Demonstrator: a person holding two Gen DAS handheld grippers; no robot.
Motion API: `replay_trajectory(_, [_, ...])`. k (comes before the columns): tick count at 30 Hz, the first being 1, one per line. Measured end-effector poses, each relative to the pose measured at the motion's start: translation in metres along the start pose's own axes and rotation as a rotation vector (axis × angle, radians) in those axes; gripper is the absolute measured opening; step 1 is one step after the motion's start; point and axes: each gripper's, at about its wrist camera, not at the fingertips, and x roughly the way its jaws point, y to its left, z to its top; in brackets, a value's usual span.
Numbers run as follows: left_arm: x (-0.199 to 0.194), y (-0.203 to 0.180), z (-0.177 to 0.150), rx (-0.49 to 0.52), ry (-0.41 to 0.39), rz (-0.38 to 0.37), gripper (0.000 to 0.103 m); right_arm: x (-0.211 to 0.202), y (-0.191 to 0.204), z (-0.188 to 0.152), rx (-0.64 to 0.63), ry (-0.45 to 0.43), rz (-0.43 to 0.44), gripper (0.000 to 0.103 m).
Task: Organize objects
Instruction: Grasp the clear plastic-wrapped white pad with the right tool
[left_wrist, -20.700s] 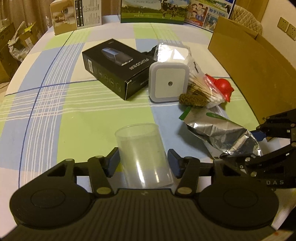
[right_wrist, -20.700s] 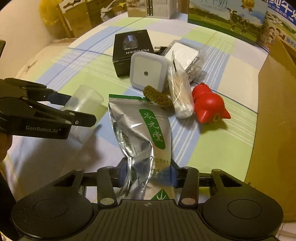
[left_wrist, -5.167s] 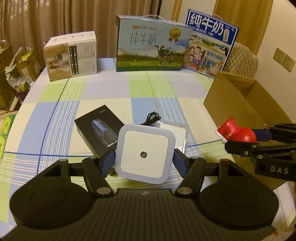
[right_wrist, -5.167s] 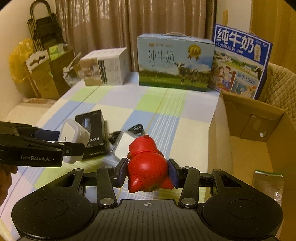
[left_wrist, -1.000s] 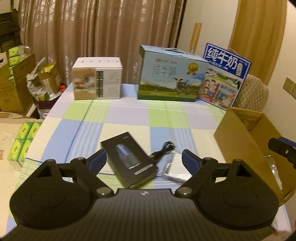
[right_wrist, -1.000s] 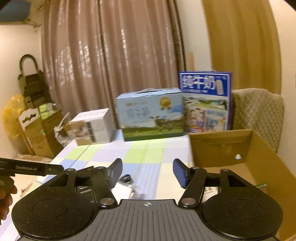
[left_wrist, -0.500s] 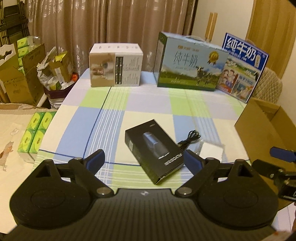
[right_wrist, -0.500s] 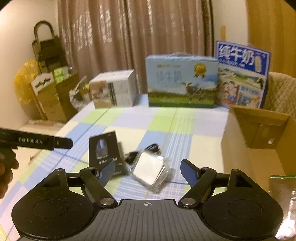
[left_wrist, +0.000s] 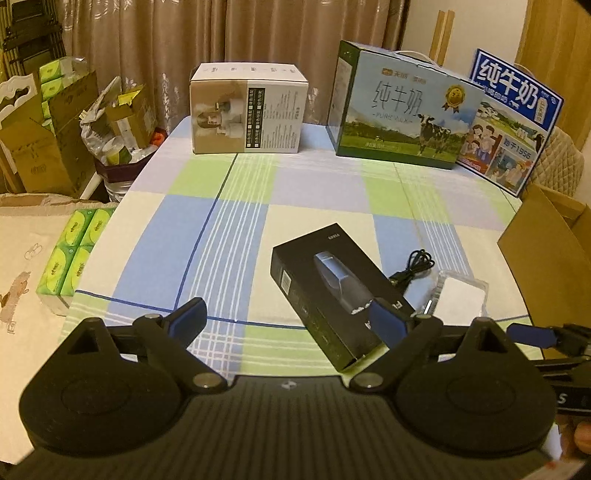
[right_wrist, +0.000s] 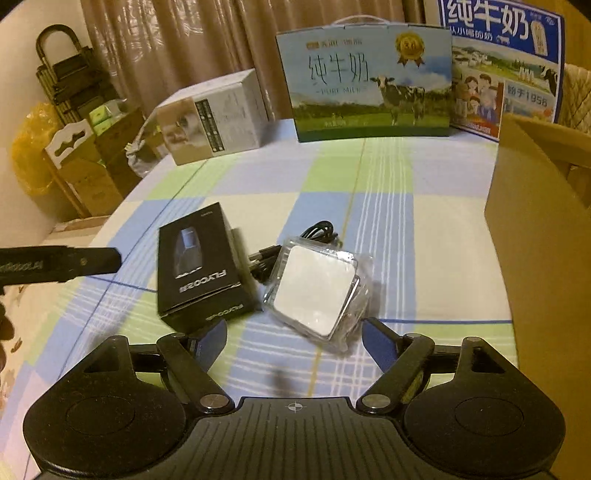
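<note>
A black product box (left_wrist: 334, 291) lies on the checked tablecloth; it also shows in the right wrist view (right_wrist: 197, 267). Beside it lie a coiled black cable (left_wrist: 415, 264) (right_wrist: 295, 247) and a white square item in a clear plastic case (left_wrist: 460, 295) (right_wrist: 319, 291). My left gripper (left_wrist: 290, 321) is open and empty, above the near edge of the black box. My right gripper (right_wrist: 293, 341) is open and empty, just short of the clear case. The right gripper's fingertips (left_wrist: 532, 334) show at the right of the left wrist view.
An open cardboard box (right_wrist: 543, 236) stands at the table's right edge (left_wrist: 546, 258). Two milk cartons (left_wrist: 402, 114) (left_wrist: 513, 118) and a white box (left_wrist: 247, 110) stand along the far edge. Cardboard boxes and tissue packs (left_wrist: 74, 251) are on the floor at left.
Both grippers have lowered and moved closer to the table items. The right gripper has tilted down toward the clear case. Both stay open and empty.
</note>
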Motion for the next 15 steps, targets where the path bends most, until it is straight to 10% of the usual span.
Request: replay_trajectory(15, [0.022, -0.003, 0.003, -0.031, 0.031, -0.029, 0.092, 0.059, -0.014, 0.016, 0.092, 0.041, -0.045, 0.077])
